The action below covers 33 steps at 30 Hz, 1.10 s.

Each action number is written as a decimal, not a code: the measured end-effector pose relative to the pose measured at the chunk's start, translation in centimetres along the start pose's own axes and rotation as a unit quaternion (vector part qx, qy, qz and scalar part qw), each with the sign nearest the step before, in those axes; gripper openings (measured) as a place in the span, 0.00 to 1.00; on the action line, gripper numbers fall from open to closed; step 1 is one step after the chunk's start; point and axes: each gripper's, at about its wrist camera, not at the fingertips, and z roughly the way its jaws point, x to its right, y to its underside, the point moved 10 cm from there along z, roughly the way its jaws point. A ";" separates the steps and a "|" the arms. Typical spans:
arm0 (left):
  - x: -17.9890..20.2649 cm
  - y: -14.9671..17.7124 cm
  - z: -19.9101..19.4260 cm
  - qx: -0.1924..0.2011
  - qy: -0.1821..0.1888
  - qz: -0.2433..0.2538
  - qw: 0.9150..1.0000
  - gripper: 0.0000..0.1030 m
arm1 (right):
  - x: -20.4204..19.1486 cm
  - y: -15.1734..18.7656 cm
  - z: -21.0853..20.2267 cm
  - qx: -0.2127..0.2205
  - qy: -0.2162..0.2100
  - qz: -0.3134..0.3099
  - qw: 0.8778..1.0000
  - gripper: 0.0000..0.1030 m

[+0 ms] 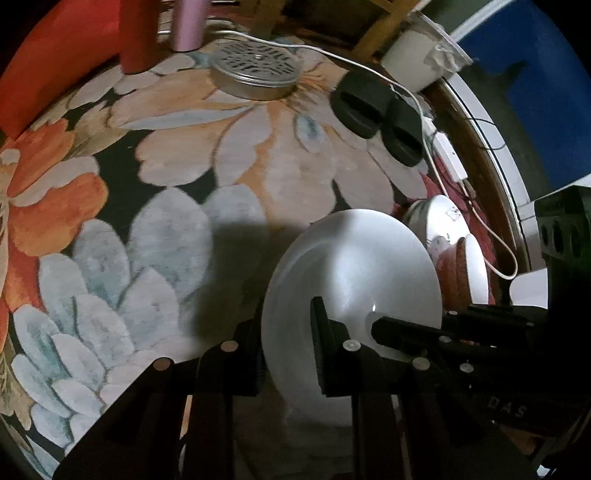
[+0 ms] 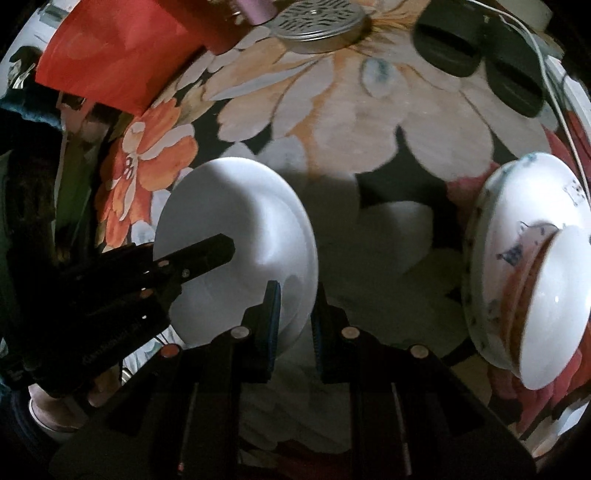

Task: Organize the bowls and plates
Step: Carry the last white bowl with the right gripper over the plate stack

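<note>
A plain white plate (image 1: 354, 280) is held up on edge above the flowered carpet. My left gripper (image 1: 288, 339) is shut on its rim, one finger on each face. My right gripper (image 2: 295, 321) is shut on the opposite rim of the same plate (image 2: 236, 210). The right gripper's finger (image 1: 402, 332) shows against the plate in the left wrist view, and the left gripper's finger (image 2: 199, 258) shows against it in the right wrist view. To the right a patterned white bowl (image 2: 517, 229) holds a smaller white bowl (image 2: 557, 302) with a brown outside.
A flowered carpet (image 1: 207, 155) covers the floor. A perforated metal lid (image 1: 255, 66), black slippers (image 1: 376, 107), a white cable (image 1: 480, 221), a pink cylinder (image 1: 188, 22) and a red box (image 1: 55, 59) lie at the far side.
</note>
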 end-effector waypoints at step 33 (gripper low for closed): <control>20.5 -1.7 5.8 -0.007 0.059 0.125 0.990 0.19 | 16.6 3.9 -10.2 0.082 0.064 0.127 0.986 0.16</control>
